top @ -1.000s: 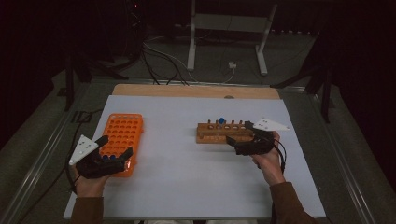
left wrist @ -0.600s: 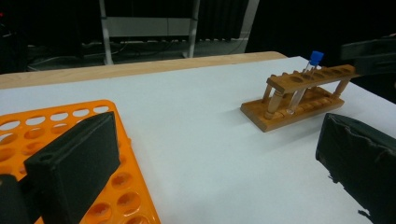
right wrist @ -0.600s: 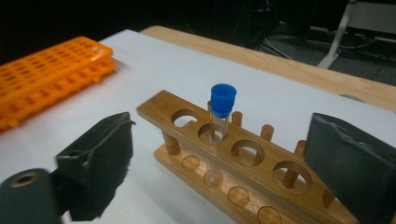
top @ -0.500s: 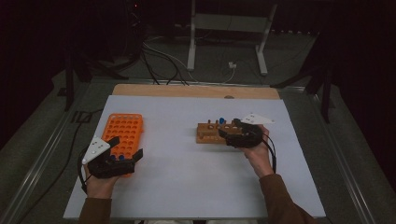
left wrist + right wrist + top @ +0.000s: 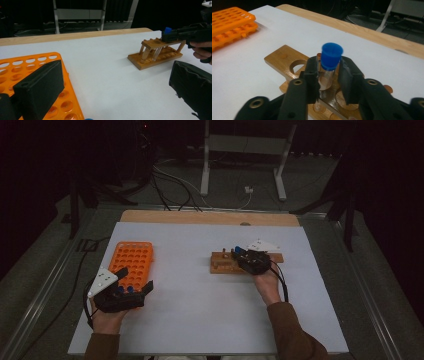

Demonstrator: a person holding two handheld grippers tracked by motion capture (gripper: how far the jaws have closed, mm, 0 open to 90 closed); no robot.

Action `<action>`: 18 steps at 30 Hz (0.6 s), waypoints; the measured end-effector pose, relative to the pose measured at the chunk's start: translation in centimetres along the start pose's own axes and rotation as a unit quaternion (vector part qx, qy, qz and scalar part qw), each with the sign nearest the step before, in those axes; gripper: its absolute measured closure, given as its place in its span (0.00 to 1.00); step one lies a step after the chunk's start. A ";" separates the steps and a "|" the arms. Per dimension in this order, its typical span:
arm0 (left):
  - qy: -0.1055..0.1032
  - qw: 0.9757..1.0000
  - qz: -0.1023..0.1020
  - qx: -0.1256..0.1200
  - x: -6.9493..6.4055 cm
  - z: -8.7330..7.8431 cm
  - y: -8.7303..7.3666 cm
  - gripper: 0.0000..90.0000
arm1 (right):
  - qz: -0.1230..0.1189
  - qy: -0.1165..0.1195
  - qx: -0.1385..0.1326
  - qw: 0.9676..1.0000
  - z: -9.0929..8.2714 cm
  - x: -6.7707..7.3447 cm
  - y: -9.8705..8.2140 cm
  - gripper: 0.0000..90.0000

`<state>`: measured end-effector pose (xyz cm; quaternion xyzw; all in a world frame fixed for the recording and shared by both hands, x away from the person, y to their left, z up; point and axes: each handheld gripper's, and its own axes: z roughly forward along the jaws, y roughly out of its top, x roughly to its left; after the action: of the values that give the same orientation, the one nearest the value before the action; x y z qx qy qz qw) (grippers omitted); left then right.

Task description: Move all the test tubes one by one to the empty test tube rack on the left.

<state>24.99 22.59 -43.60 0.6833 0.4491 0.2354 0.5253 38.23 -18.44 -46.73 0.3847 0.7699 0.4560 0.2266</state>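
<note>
Jaws of the right gripper (image 5: 325, 77), having just been closing, are clamping a blue-capped tube (image 5: 329, 65) standing in the wooden rack (image 5: 284, 61); neighbouring holes are sitting empty. Left gripper (image 5: 131, 289), jaws spread wide, is resting beside the orange tray (image 5: 131, 262), well apart.

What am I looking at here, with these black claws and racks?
A person sits at a white table and holds a hand-worked claw in each hand; there is no robot arm. One picture is taken from above the table. The other two come from small cameras riding on the claws, each looking along its own two black jaws.

On the table lie an orange rack full of round holes, on the left, and a wooden rack, on the right.

The right claw has just been closing its jaws around a clear tube with a blue cap that stands in the wooden rack, and it grips the tube just under the cap. The left claw waits open by the near end of the orange rack, holding nothing.
</note>
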 end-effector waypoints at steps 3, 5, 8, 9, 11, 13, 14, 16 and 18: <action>0.002 1.000 -0.002 -0.001 0.0 -0.1 0.0 0.01 | -0.017 -0.002 0.002 1.000 0.0 0.5 0.0 0.84; 0.002 1.000 -0.002 -0.001 0.1 -0.1 0.0 0.01 | -0.023 -0.002 0.000 1.000 0.0 0.7 0.0 0.85; 0.003 1.000 -0.004 -0.002 0.1 -0.2 0.0 0.01 | -0.036 -0.009 0.001 0.999 0.0 1.1 0.1 0.86; 0.004 1.000 -0.004 -0.003 0.1 -0.2 0.0 0.01 | -0.040 -0.010 0.001 0.999 -0.1 1.1 0.1 0.86; 0.004 1.000 -0.005 -0.004 0.1 -0.3 0.0 0.01 | -0.039 -0.011 0.002 0.999 -0.1 1.1 0.1 0.86; 0.003 1.000 -0.005 -0.004 0.1 -0.3 0.0 0.01 | -0.035 -0.010 0.002 0.999 -0.1 1.1 0.1 0.86; 0.003 1.000 -0.004 -0.003 0.1 -0.3 0.0 0.01 | -0.032 -0.010 0.002 0.999 -0.1 1.0 0.1 0.86; 0.002 1.000 -0.005 -0.002 0.1 -0.2 0.0 0.01 | -0.029 -0.009 0.001 1.000 -0.1 1.0 0.1 0.86; 0.001 1.000 -0.004 -0.001 0.1 -0.2 0.0 0.01 | -0.022 -0.010 -0.004 1.000 -0.3 0.8 0.2 0.86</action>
<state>24.89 22.74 -43.57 0.6809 0.4522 0.2347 0.5261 37.60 -17.86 -46.47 0.3708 0.7742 0.4503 0.2458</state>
